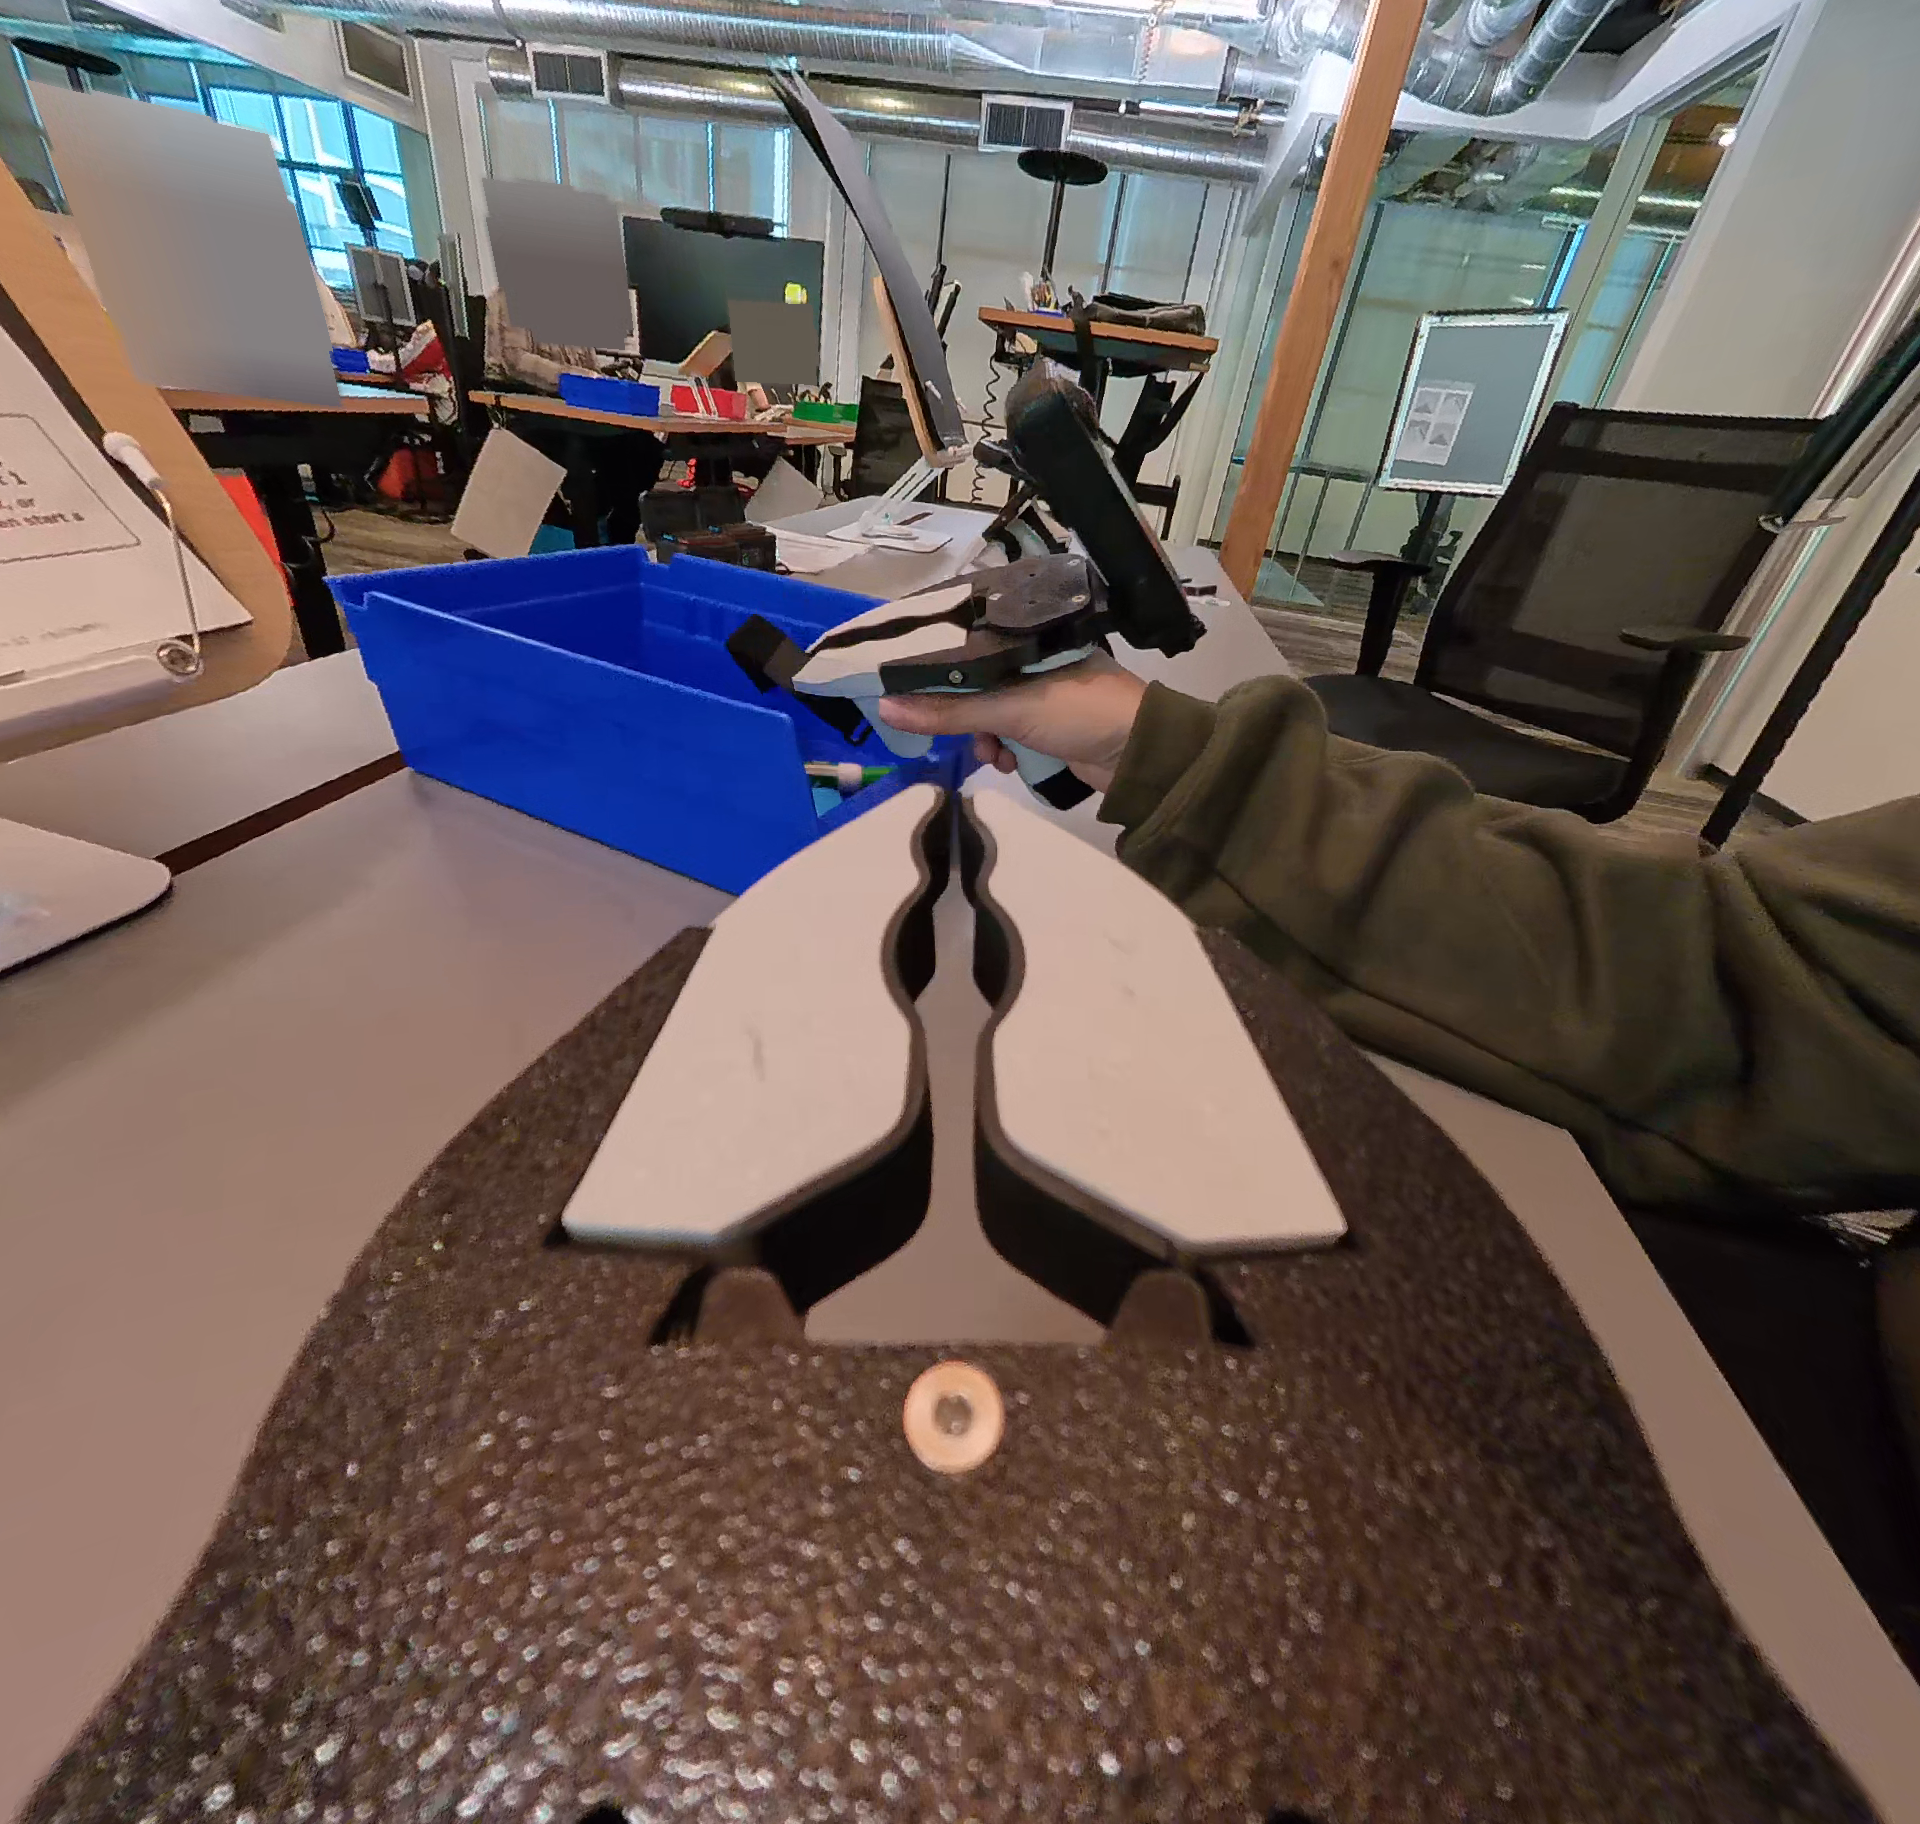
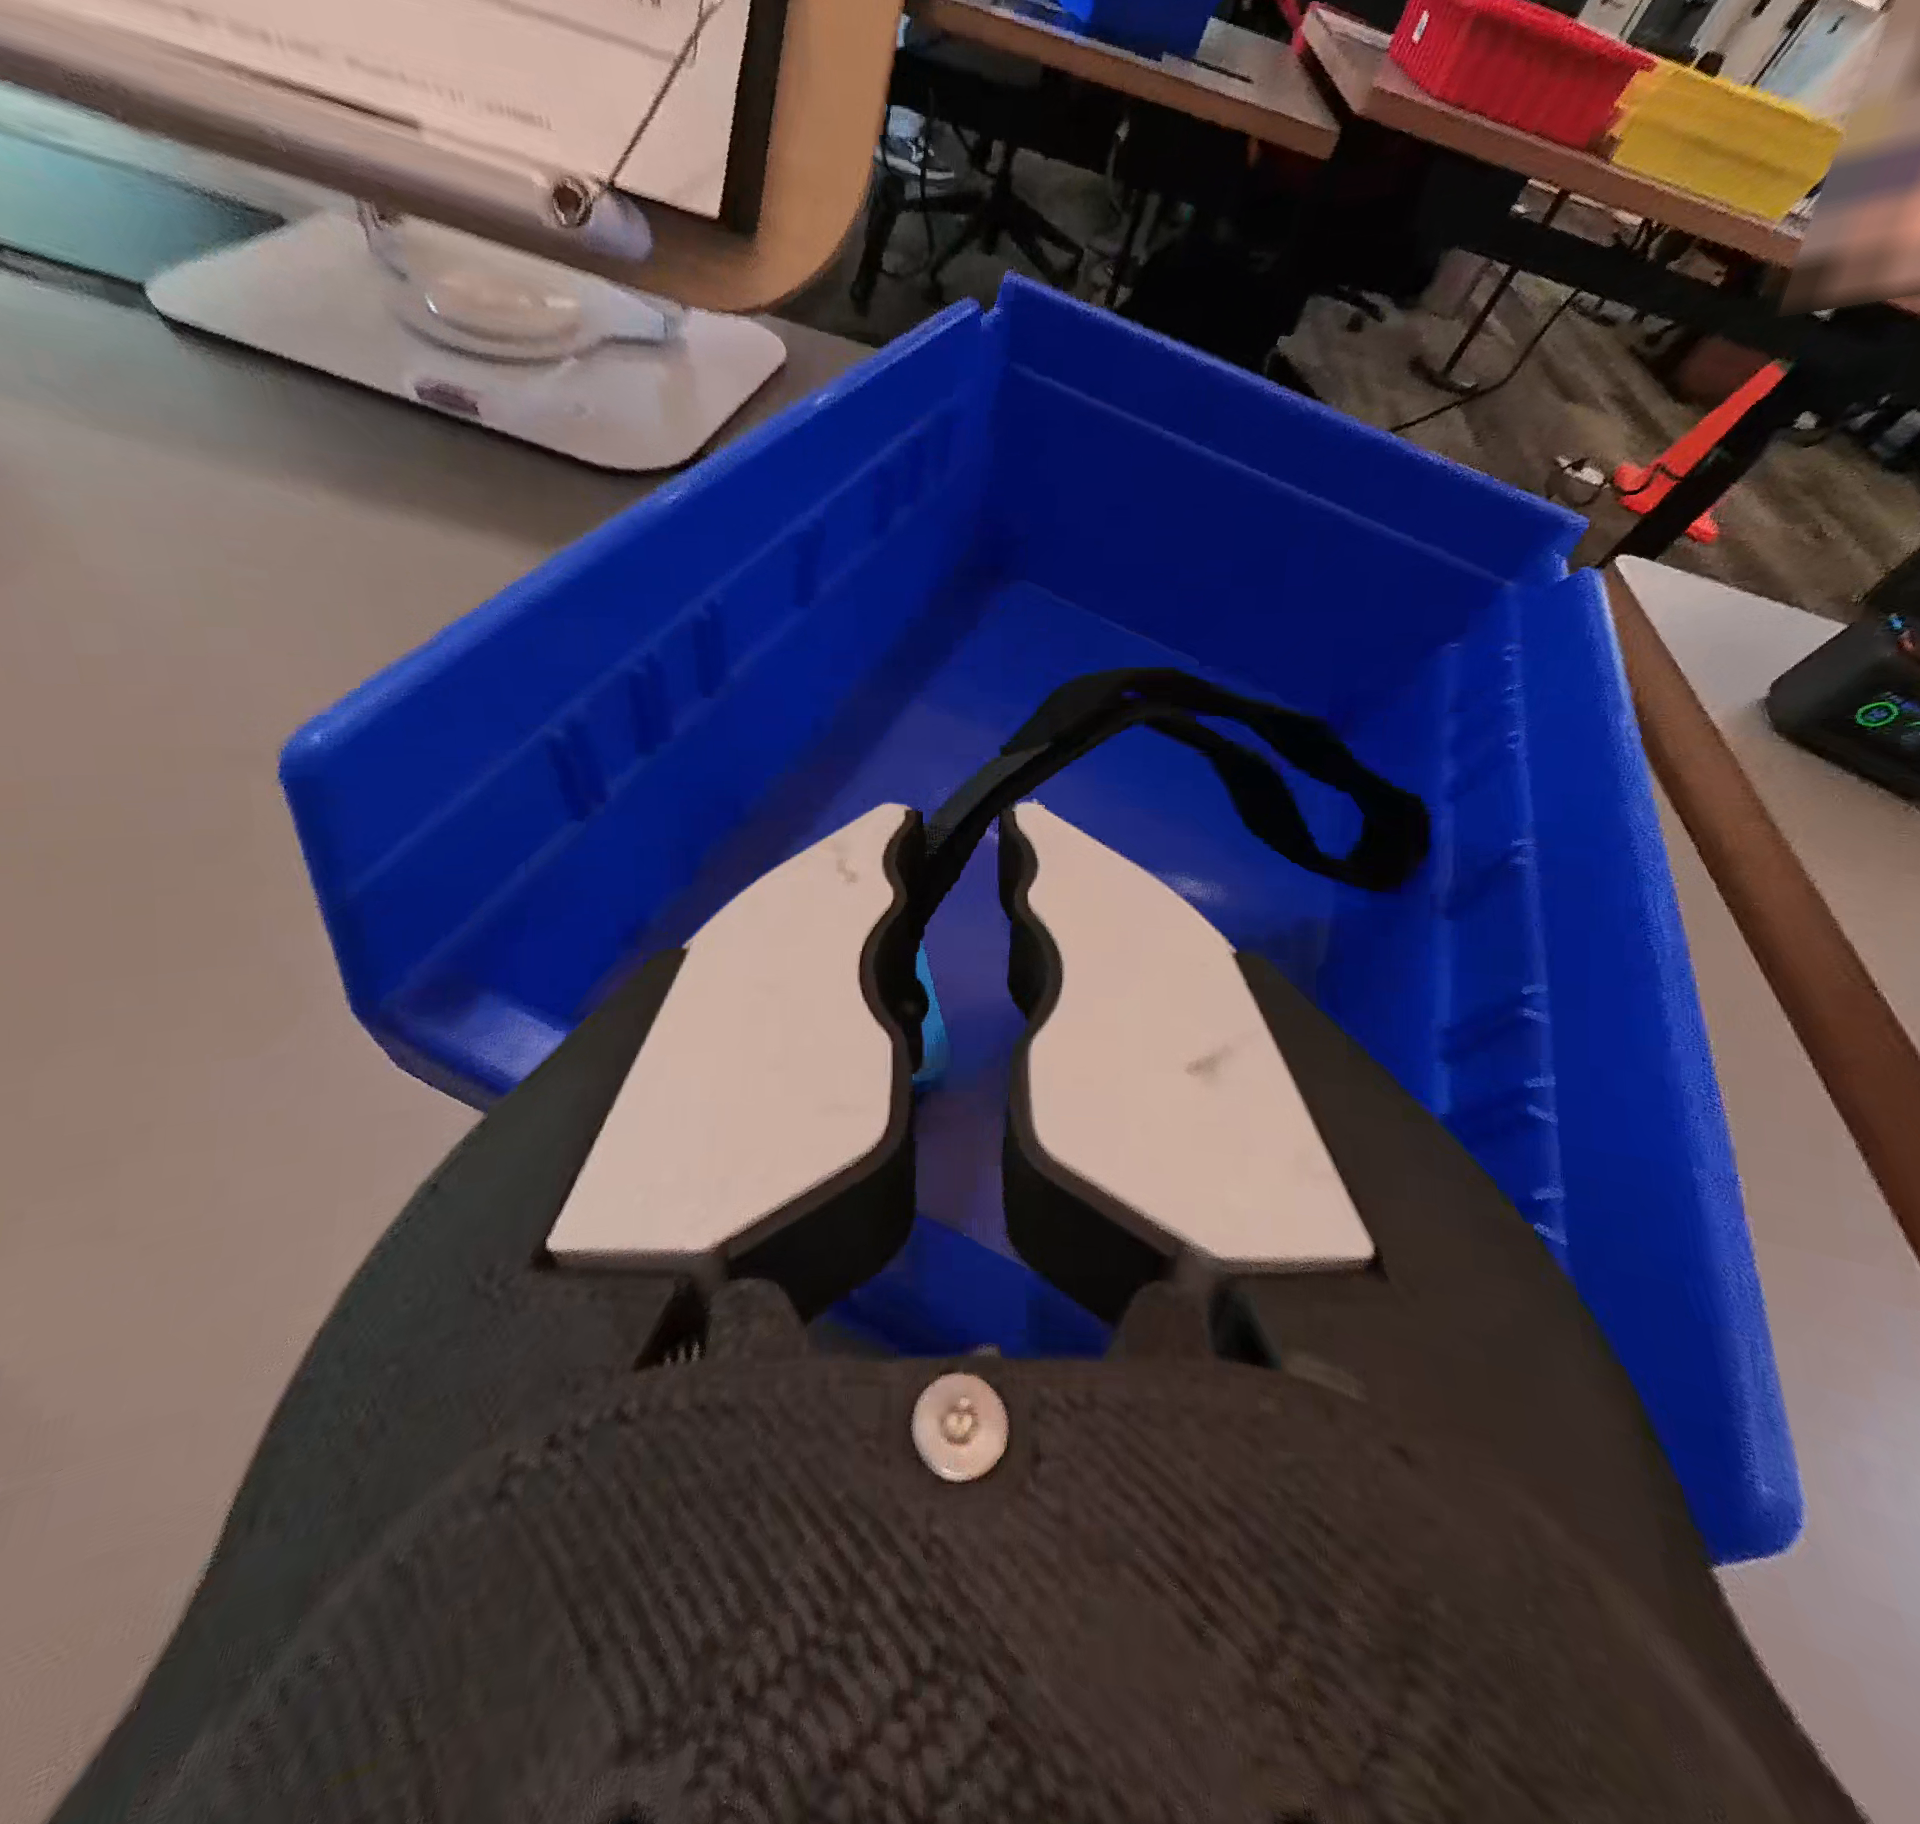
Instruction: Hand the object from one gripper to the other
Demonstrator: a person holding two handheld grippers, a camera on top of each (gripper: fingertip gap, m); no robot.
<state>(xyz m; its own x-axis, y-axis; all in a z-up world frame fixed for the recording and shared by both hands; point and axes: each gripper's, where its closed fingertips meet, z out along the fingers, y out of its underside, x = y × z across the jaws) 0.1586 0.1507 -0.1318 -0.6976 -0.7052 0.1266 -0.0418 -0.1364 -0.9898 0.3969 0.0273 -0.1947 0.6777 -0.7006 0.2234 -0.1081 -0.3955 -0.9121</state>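
A black strap point(image 2: 1299, 787) lies looped inside the blue bin point(image 2: 644, 694). One end of it runs up between the jaws of my right gripper point(image 2: 961, 824) and rests against the left finger. The jaws stand a little apart, with a gap on the strap's right side. A small light-blue piece point(image 2: 932, 1031) shows below the strap. In the left wrist view the right gripper point(image 1: 774, 657) hovers over the bin point(image 1: 582, 694), held by a hand in an olive sleeve point(image 1: 1455, 922). My left gripper point(image 1: 951, 813) is shut and empty, just in front of the bin's near corner.
A green and white item point(image 1: 847, 775) lies in the bin's corner. A monitor base point(image 2: 468, 351) and a paper on a stand point(image 1: 62, 527) are to the left. A black device point(image 2: 1860, 725) sits at the table's right. A black chair point(image 1: 1621, 569) stands beyond the table. My hands' fingertips stand some 30 cm from each other. The monitor base point(image 2: 468, 351) lies around 35 cm away from my right fingertips.
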